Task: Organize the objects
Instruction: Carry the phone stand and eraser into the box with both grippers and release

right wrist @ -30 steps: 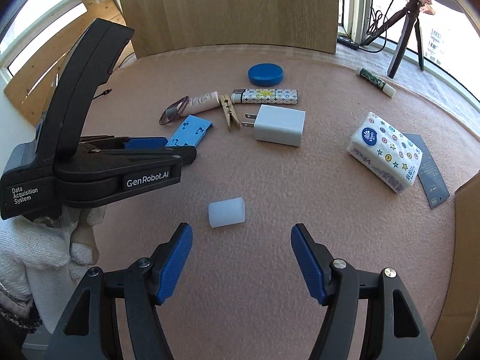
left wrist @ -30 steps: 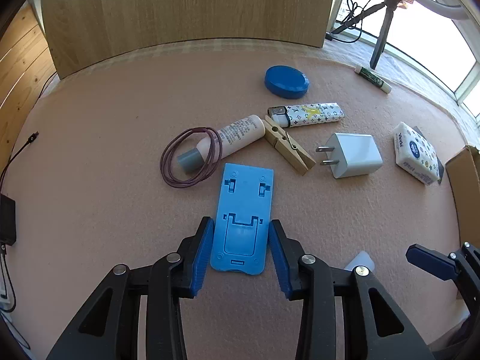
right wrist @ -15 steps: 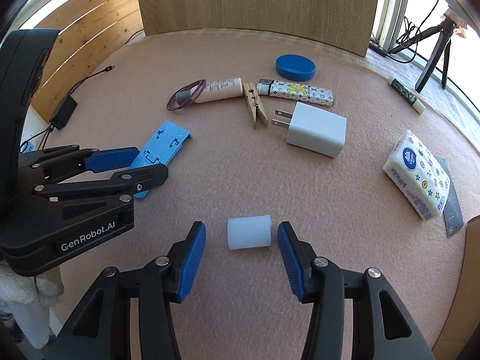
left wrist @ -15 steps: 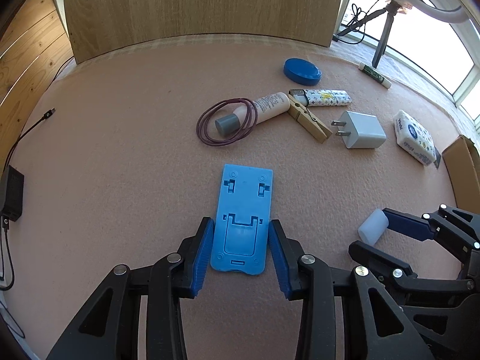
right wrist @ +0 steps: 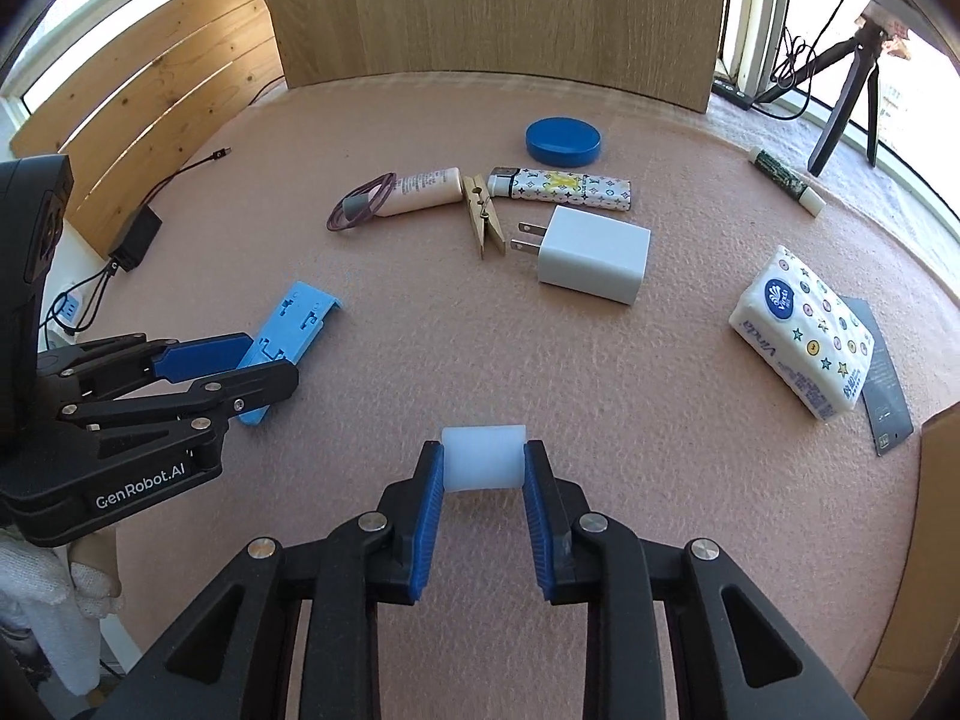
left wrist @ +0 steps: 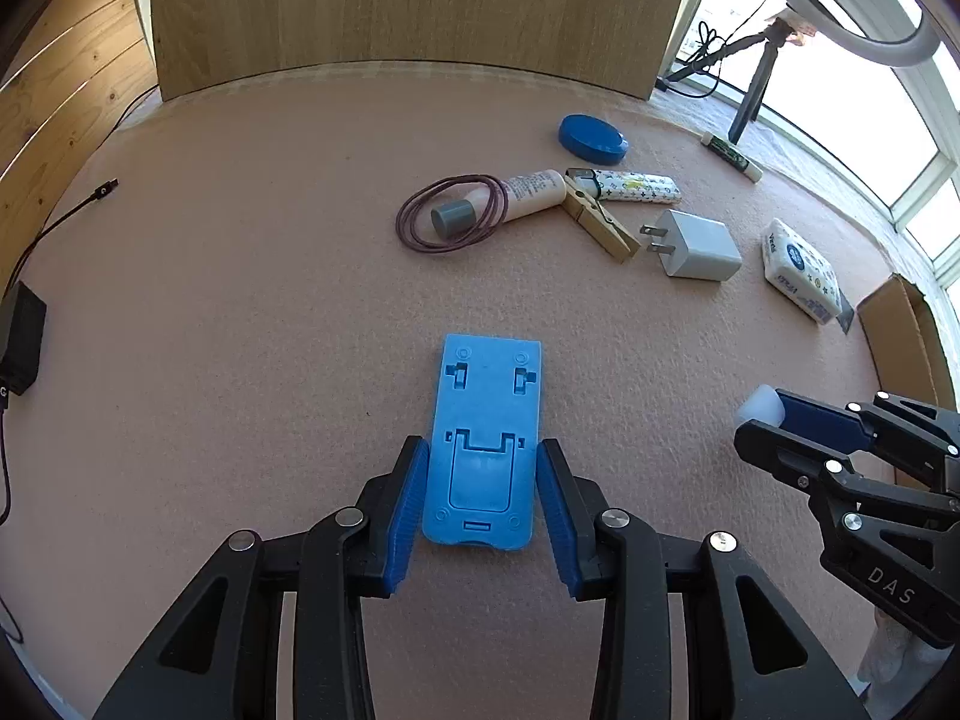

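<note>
Ribbed blue pads (right wrist: pixel 429 504) on smooth white cylinder (right wrist: pixel 483 466)

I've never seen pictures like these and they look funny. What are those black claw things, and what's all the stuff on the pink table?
Those claws are hand-held grabbers. A person holds one in each hand, and each carries a small round-view camera, so every picture looks out along one grabber's two fingers.

One picture comes from the left grabber. It is closed on a flat blue plastic stand.

The other comes from the right grabber. Its jaws have just been closing, and now pinch a small white cylinder.

Farther back on the pink table lie a blue lid, a small tube with a purple loop at its cap, a clothespin, a patterned lighter, a white charger and a tissue pack.
</note>
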`<state>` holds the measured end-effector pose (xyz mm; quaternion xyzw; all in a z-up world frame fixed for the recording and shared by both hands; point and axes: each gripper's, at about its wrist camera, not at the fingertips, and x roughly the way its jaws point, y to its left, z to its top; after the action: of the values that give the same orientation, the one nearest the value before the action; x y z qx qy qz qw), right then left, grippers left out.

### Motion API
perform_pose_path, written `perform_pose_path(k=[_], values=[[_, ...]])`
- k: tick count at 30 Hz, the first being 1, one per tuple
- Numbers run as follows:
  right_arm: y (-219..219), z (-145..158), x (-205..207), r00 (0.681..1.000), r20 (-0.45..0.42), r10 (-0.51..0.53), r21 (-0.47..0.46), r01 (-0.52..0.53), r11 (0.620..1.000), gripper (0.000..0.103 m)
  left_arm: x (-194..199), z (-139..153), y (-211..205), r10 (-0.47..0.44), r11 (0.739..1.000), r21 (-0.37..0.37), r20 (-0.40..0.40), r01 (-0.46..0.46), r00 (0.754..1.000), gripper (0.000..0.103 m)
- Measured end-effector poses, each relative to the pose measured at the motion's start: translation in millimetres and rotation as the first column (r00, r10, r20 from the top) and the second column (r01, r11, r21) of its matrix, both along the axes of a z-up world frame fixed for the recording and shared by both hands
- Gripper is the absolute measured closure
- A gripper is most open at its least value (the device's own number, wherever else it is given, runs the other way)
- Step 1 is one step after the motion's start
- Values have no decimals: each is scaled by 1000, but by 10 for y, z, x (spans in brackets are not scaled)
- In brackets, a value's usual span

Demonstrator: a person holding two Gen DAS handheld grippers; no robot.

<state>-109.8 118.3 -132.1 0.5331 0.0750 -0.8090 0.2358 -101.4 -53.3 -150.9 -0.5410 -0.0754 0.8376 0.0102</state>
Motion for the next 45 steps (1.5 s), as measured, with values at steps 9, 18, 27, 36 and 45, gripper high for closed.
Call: perform_pose_path(k=[9,18,27,36,45], values=[[471,359,179,995,-55,-86,-63,82,995,80,85,293,275,-65,998,22,-51,66,997,63],[1244,681,410,967,-108,-232,-94,222,970,80,-30,598,947,-199,978,45,-111,205,974,63],[2105,849,598,913,-155,-377,-71,370,926,80,-224,836,1780,-333,937,57,-158,345,930,63],[2680,889,687,866,-177,-468,-42,468,883,80,-441,968,2583,-432,890,65,-196,451,880,63],[3029,840,736,837,-172,-519,-31,522,852,80,-647,898,3336,-516,844,58,-181,533,837,63]])
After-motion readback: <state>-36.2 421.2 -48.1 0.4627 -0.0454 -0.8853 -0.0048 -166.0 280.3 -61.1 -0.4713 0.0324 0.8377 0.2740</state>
